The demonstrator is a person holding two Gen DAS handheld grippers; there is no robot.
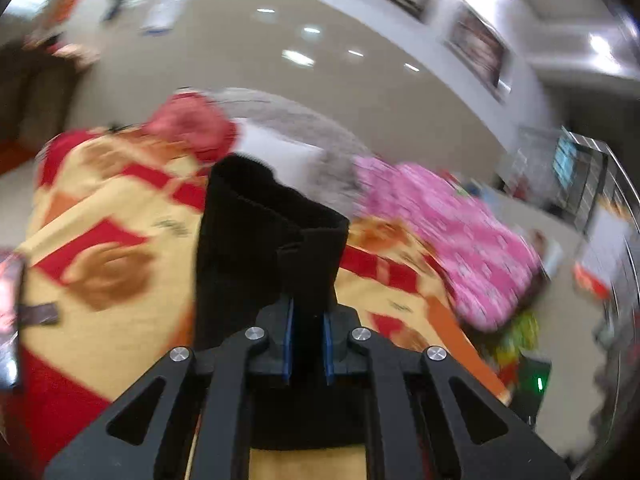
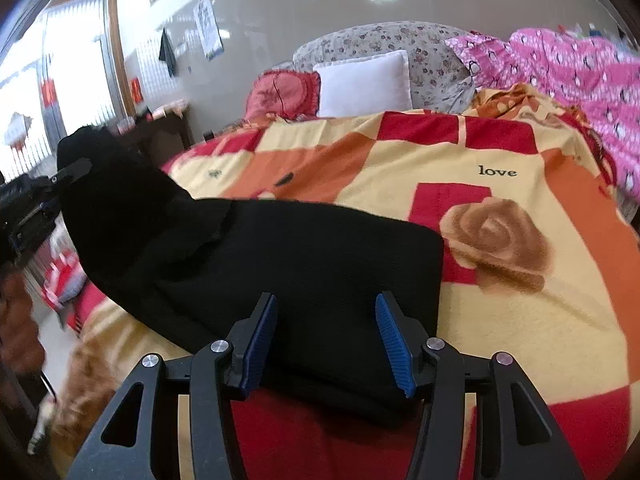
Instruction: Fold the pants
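The black pants point(image 2: 304, 264) lie partly folded on a bed with a yellow, red and orange blanket point(image 2: 500, 152). My left gripper point(image 1: 308, 344) is shut on one end of the pants point(image 1: 264, 232) and holds it lifted above the bed. That gripper also shows in the right wrist view point(image 2: 60, 184) at the far left, with the raised black cloth in it. My right gripper point(image 2: 326, 340) is open just above the near edge of the flat part of the pants, holding nothing.
A pink patterned quilt point(image 2: 568, 76) lies along the right side of the bed. A white pillow point(image 2: 364, 80), a red cushion point(image 2: 280, 92) and a grey floral pillow point(image 2: 400, 40) sit at the head. A window and dark furniture stand at the left.
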